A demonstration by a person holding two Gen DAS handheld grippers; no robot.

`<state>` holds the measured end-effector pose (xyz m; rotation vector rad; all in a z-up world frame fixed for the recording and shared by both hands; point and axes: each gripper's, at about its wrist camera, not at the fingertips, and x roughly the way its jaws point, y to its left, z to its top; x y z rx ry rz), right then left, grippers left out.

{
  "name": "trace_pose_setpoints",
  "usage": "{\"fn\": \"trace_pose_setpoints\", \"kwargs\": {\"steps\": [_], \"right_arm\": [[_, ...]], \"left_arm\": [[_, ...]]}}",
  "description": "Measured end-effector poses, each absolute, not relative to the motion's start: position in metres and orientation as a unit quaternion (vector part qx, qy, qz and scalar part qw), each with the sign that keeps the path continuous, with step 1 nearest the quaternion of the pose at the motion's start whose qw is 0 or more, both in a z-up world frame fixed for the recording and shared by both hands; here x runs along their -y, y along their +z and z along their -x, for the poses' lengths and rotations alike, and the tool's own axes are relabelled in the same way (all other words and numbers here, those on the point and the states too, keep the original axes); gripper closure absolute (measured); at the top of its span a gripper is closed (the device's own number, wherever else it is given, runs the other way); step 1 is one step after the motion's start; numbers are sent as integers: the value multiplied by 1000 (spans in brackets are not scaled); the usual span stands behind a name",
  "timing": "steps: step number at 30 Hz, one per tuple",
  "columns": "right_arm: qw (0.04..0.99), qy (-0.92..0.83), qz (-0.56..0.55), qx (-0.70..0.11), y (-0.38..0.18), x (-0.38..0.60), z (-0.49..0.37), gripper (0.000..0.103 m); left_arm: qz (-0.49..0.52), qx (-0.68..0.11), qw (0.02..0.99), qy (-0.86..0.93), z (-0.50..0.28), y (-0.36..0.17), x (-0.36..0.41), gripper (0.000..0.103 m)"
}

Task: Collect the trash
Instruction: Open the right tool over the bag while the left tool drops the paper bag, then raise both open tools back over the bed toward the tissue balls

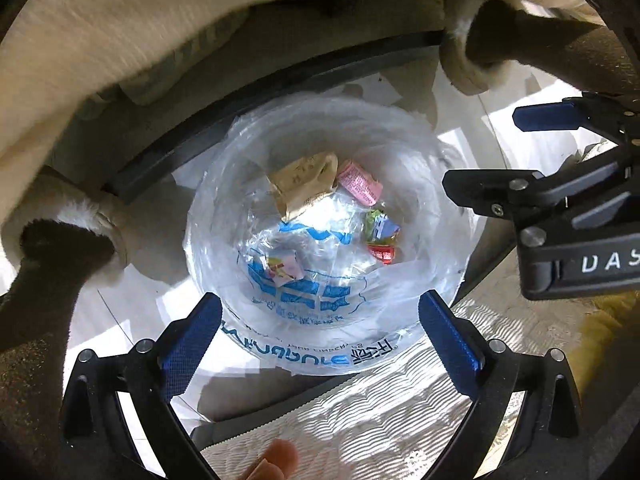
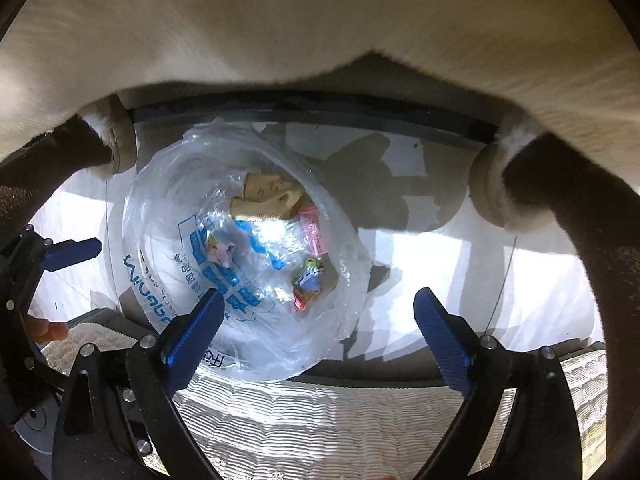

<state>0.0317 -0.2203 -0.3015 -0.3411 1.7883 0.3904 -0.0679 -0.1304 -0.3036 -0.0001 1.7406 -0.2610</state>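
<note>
— Clear plastic bin liner, mid-frame in both views, wrappers inside. Which gripper sits nearer?
— Left gripper, directly over it; right gripper is offset toward the liner's right rim. Both spread wide, holding nothing.

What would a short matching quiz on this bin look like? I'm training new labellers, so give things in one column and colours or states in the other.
Things:
1. bag
2. slip
3. paper
4. left gripper

Colours or states:
a. tan, crumpled
b. pink
c. open, nothing between its fingers
d. clear with blue print

Pairs: 1-d, 2-b, 3-a, 4-c
</note>
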Motion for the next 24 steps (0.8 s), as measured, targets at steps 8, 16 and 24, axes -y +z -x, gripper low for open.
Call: {"fn": "trace_pose_setpoints", "kwargs": {"steps": [8,16,24], "right_arm": [[627,171,144,-746,-269,218,-29,6],[657,186,139,-717,-232,218,-20,6],[717,196,133,-656,-181,222,-8,6]], "left_arm": [[-8,-736,667,-113,70,-270,132,6],[-40,-685,722,-92,73,-222,133,6],[-36,-626,774,-90,81,-174,129,6]]}}
